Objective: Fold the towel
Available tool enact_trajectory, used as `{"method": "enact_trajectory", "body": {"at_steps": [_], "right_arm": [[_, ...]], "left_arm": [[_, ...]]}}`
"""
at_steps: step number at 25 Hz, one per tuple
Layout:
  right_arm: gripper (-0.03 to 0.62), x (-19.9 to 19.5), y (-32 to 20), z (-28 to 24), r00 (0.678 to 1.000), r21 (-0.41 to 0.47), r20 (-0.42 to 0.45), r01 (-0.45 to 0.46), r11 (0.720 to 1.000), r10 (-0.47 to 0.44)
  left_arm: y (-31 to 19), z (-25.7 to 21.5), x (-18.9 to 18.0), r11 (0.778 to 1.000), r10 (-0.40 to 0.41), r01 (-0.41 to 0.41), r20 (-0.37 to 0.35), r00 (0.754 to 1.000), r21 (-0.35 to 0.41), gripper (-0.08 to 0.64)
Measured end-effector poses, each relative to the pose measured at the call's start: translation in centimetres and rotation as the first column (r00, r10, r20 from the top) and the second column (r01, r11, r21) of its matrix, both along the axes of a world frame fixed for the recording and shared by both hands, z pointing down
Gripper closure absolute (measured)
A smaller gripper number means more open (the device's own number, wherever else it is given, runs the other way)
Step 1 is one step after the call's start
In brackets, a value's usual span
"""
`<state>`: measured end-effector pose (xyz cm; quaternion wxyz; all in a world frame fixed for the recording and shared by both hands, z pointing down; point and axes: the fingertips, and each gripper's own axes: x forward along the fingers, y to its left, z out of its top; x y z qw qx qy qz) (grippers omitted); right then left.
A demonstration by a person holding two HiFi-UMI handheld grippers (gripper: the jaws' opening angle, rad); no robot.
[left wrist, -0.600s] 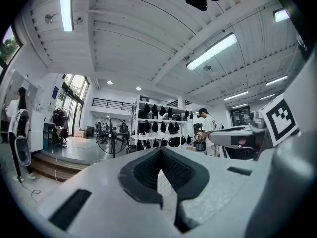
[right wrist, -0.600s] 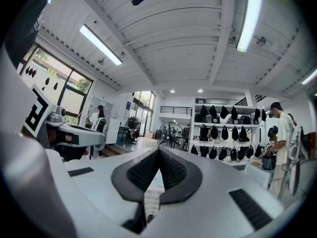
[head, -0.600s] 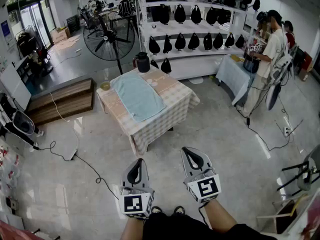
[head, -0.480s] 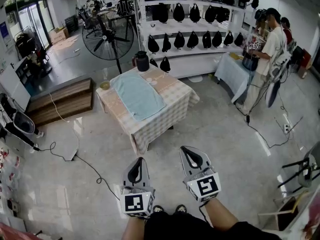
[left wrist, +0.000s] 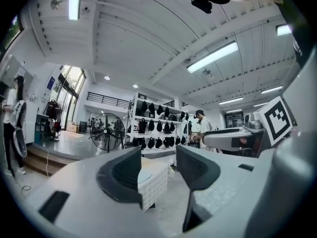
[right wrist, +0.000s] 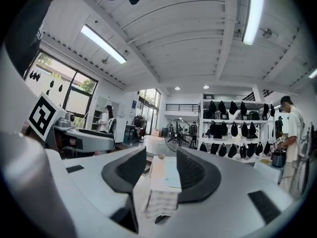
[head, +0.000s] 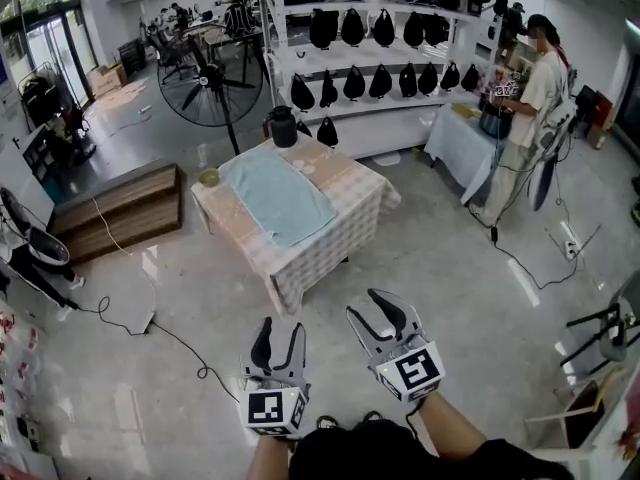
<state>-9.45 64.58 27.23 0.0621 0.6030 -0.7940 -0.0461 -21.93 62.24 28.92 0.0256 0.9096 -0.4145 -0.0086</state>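
The light blue towel (head: 275, 196) lies spread flat on a table with a checked cloth (head: 335, 230), a few steps ahead of me. Both grippers hang over the bare floor, well short of the table. My left gripper (head: 278, 343) is open, with nothing between its fingers. To its right, my right gripper (head: 384, 318) is open and empty too. In the left gripper view, the table (left wrist: 154, 182) shows small between the jaws of the left gripper (left wrist: 159, 155). In the right gripper view, the towel (right wrist: 172, 172) and table (right wrist: 159, 202) sit framed by the right gripper (right wrist: 162, 155).
A black jug (head: 284, 126) and a small cup (head: 208, 176) stand at the table's far side. A standing fan (head: 212, 78) and shelves of black bags (head: 380, 48) are behind it. A person (head: 535, 98) stands at the right by another table (head: 460, 143). A wooden platform (head: 120, 203) and a floor cable (head: 170, 333) lie left.
Both grippers' jaws have spread apart, the left most clearly. The hands have dropped slightly lower in the view and the table sits a little closer. The towel has not moved.
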Motion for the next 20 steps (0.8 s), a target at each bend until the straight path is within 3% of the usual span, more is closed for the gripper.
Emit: {"method": "enact_trajectory", "body": {"at_steps": [1, 5, 12, 20], "right_arm": [[0.405, -0.5, -0.3, 0.2, 1.0, 0.004, -0.008, 0.004, 1.0, -0.004], [0.354, -0.5, -1.6, 1.3, 1.0, -0.032, 0.016, 0.001, 0.999, -0.001], [0.351, 2.6, -5.7, 1.4, 0.999, -0.047, 0.024, -0.033, 0.998, 0.035], [0.351, 6.9, -15.5, 0.8, 0.999, -0.012, 0.026, 0.032, 0.999, -0.032]], "left_arm": [[-0.5, 0.6, -0.4, 1.0, 0.0, 0.0, 0.005, 1.0, -0.006, 0.353], [-2.2, 2.4, -1.0, 0.998, 0.02, -0.019, 0.019, 1.0, -0.057, 0.316], [-6.7, 2.0, -0.4, 0.998, -0.002, 0.002, -0.002, 1.0, -0.059, 0.313], [-15.6, 1.4, 4.3, 0.998, -0.044, 0.045, 0.007, 0.999, -0.04, 0.313]]}}
